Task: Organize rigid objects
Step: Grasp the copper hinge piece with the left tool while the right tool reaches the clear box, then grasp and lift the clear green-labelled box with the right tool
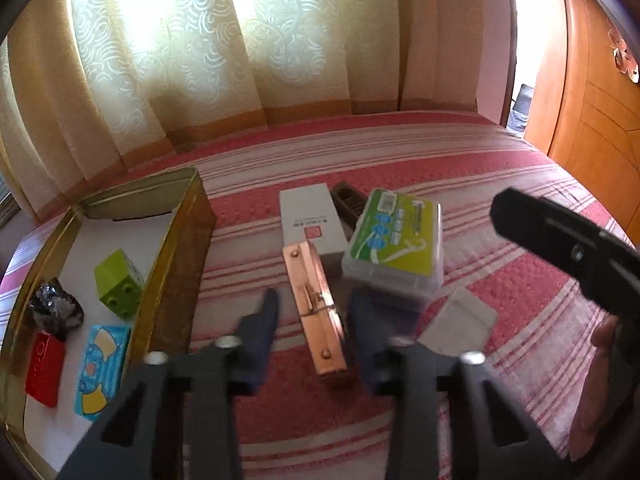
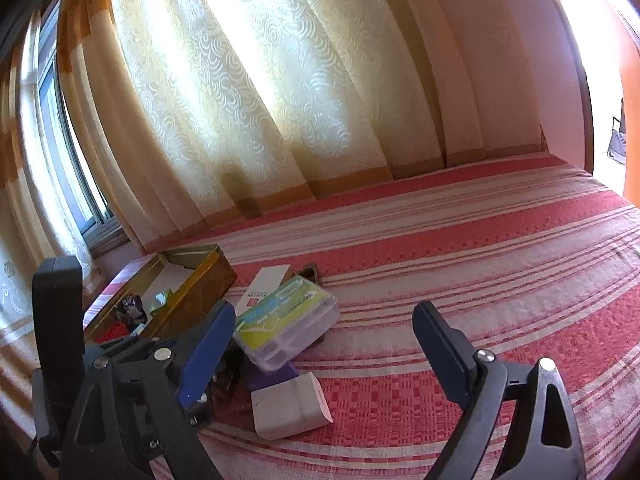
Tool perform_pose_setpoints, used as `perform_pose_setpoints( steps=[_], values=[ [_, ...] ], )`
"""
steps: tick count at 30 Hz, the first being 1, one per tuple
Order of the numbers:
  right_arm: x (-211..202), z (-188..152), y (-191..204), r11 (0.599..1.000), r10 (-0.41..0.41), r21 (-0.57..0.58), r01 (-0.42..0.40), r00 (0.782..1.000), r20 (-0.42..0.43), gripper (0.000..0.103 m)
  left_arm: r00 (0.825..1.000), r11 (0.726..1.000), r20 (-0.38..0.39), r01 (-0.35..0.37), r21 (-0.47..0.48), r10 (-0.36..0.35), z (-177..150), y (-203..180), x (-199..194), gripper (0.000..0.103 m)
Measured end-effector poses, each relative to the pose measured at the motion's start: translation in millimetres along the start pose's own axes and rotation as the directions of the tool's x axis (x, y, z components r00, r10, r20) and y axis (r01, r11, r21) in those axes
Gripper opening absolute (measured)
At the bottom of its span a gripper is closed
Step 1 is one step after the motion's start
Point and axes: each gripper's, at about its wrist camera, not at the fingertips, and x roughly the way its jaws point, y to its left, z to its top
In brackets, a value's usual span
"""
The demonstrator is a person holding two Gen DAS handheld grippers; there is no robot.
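My left gripper (image 1: 314,312) is open, its blue fingers on either side of a copper-coloured flat case (image 1: 316,316) that lies on the striped bedspread. Behind the case lie a white box (image 1: 310,224), a clear plastic box with a green label (image 1: 394,240) and a small dark object (image 1: 346,200). A small grey-white box (image 1: 458,322) lies to the right. My right gripper (image 2: 324,340) is open above the bedspread, with the grey-white box (image 2: 290,406) and the green-labelled box (image 2: 286,320) between its fingers in that view.
A gold tin (image 1: 180,232) stands at the left, holding a green block (image 1: 118,282), a blue patterned box (image 1: 102,368), a red block (image 1: 44,372) and a dark crumpled object (image 1: 56,310). Curtains hang behind the bed. A wooden wardrobe (image 1: 592,92) stands at the right.
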Motion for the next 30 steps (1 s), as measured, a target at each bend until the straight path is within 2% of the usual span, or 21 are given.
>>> perform_pose_setpoints(
  steps=[5,8,12,17,24,30],
  values=[
    [13.6,0.6,-1.5,0.999,0.032,0.014,-0.031,0.998,-0.058,0.092,0.999,1.000,0.026,0.023,-0.013,-0.023,-0.7,3.5,-5.2,0.015],
    [19.5,3.2,1.3,1.000,0.019,0.009,-0.018,0.998,-0.060,0.092,0.998,1.000,0.068,-0.016,-0.002,0.016,-0.8,2.2,-13.0,0.015],
    [26.1,9.0,16.8,0.996,-0.027,-0.082,0.023,0.998,-0.051,0.092,0.998,1.000,0.065,-0.017,-0.024,0.018,0.6,11.2,-11.7,0.015],
    [41.0,9.8,28.2,0.982,-0.032,-0.188,0.009,0.992,-0.119,0.096,0.998,0.998,0.062,-0.006,-0.066,0.010,1.2,25.5,-10.6,0.015],
    [56.2,5.5,40.6,0.963,-0.057,-0.269,0.006,0.982,-0.181,0.098,0.998,0.993,0.058,0.007,-0.120,0.000,0.1,38.5,-10.3,0.015],
    [63.1,7.1,45.4,0.961,-0.071,-0.275,0.017,0.980,-0.187,0.100,0.997,0.991,0.070,-0.003,-0.133,0.012,-0.8,41.5,-13.0,0.015]
  ],
)
